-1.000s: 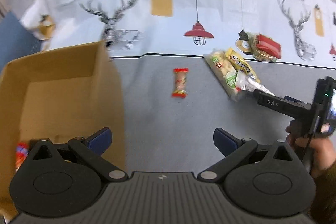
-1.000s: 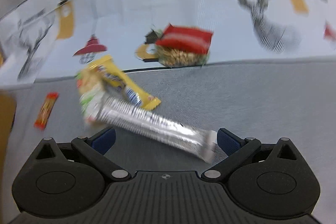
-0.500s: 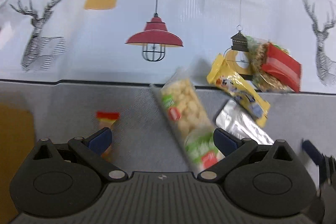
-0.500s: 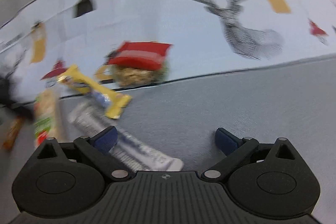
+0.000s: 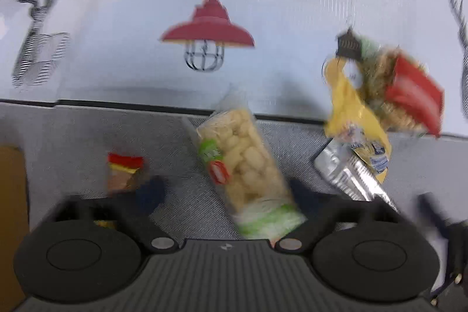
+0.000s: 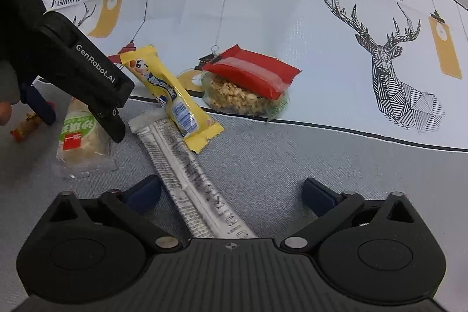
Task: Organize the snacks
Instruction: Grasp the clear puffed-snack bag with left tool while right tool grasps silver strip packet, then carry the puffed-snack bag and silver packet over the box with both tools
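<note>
Across the lower half of both frames lies grey felt-like carpet (image 6: 292,165). Left gripper (image 5: 226,192), jaws just closing, straddles a clear crinkly puff bag (image 5: 248,165). Right gripper (image 6: 231,192), also closing, brackets a long silver foil stick (image 6: 187,165), pads not touching.

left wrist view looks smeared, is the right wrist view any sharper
Left wrist view: motion blur softens the puffed-snack bag and the gripper fingers. Right wrist view: crisp, print readable on the yellow snack bar; fisheye bends the mat's edge.
</note>
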{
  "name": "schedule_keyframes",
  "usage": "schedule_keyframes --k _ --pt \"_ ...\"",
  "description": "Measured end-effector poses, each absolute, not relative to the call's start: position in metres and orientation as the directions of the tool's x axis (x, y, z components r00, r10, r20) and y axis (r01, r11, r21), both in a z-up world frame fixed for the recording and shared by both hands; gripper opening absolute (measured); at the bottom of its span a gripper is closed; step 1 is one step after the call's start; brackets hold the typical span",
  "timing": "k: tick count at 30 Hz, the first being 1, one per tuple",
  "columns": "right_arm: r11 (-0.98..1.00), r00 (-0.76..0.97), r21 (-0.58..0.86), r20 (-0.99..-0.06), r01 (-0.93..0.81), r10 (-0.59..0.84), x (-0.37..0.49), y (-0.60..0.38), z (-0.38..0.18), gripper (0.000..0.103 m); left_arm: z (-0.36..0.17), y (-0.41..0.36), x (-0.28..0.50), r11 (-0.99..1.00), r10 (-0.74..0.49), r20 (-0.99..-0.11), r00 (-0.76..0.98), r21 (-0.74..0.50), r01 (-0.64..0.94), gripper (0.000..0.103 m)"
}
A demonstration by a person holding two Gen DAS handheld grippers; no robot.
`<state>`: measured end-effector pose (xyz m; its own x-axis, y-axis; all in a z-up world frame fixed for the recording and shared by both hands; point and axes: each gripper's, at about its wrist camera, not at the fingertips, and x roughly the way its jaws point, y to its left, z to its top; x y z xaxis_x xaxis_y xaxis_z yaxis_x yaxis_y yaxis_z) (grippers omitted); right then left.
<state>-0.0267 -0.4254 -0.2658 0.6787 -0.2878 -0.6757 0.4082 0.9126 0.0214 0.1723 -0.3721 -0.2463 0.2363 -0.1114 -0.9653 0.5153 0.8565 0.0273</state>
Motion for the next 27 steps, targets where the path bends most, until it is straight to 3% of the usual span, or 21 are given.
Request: schedule_keyframes --k 2,3,8,15,22,27 --pt "0.915 0.68 0.009 -0.672 0.404 -0.294 -0.027 -0.417 -0.259 0.03 -0.236 -0.37 0.167 0.836 -0.138 -0.967 0.215 0.003 0.549 0.039" --pt "0.911 0.662 -0.005 -0.685 0.413 -0.304 -0.026 -0.412 -0.257 0.02 -0.232 -0.366 0.164 0.835 -0.154 -0.969 0.194 -0.022 0.549 0.039" --pt "0.867 0.63 0.056 -0.71 0.495 -0.314 -0.037 -0.396 -0.24 0.011 -0.192 -0.333 0.139 0.8 -0.217 -0.952 0.217 -0.046 0.598 0.039" --pt "0.815 0.726 0.19 -0.592 0.548 -0.35 -0.1 -0.358 -0.158 0.011 -0.096 -0.239 0.087 0.763 -0.334 -0.909 0.25 -0.104 0.638 0.039" --pt "0.864 0.819 0.229 -0.492 0.449 -0.295 -0.165 -0.253 -0.063 0.011 -0.026 -0.104 0.027 0.772 -0.327 -0.865 0.381 -0.011 0.636 0.039" --pt "0.91 0.857 0.246 -0.481 0.334 -0.184 -0.195 -0.161 -0.03 0.011 -0.005 -0.004 -0.009 0.805 -0.286 -0.861 0.421 0.023 0.593 0.039"
